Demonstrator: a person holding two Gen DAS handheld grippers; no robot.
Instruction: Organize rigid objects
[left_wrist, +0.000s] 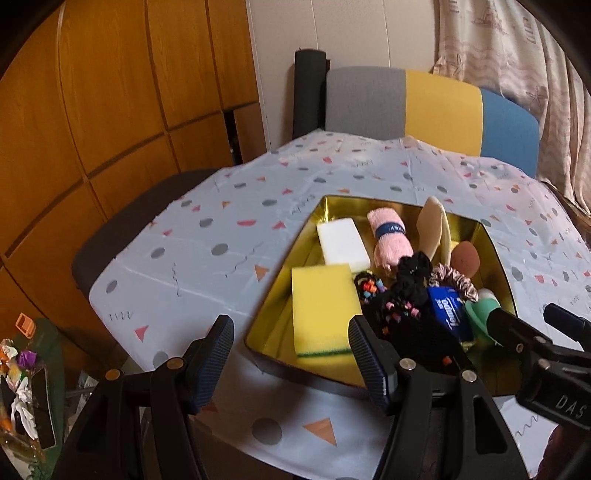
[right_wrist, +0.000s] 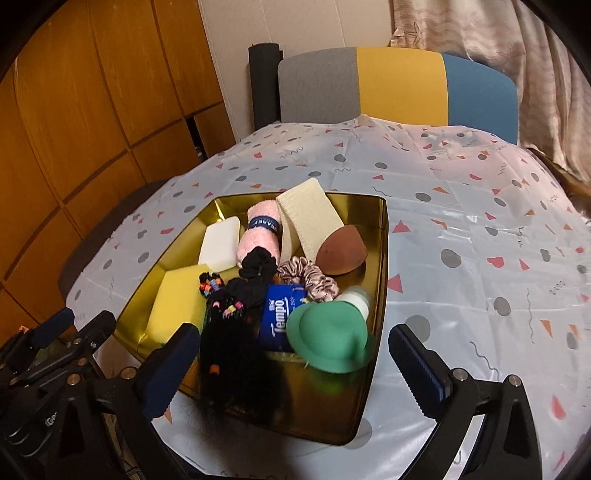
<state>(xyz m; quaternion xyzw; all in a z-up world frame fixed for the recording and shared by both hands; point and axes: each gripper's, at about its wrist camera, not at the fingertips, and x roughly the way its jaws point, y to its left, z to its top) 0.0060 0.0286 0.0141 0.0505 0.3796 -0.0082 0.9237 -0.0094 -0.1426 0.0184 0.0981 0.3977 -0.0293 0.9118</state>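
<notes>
A gold tray (left_wrist: 369, 200) (right_wrist: 384, 258) on the patterned tablecloth holds a yellow sponge (left_wrist: 321, 310) (right_wrist: 177, 302), a white block (left_wrist: 341, 243), a pink rolled towel (right_wrist: 258, 236), a cream band (right_wrist: 310, 218), a brown makeup sponge (right_wrist: 341, 251), two scrunchies, a blue tissue pack (right_wrist: 277, 317), a beaded black hairpiece (right_wrist: 229, 332) and a green silicone cap (right_wrist: 328, 336). My left gripper (left_wrist: 290, 339) stands open over the tray's near left corner, holding nothing. My right gripper (right_wrist: 291, 343) is wide open above the tray's near edge; the green cap lies ahead between its fingers, untouched.
A chair (left_wrist: 424, 103) with a grey, yellow and blue back stands at the table's far side. Wooden cabinets (left_wrist: 92, 110) fill the left and a curtain (right_wrist: 498, 37) hangs at the right. Bare tablecloth (right_wrist: 480, 240) spreads right of the tray. Clutter (left_wrist: 22, 387) sits low at left.
</notes>
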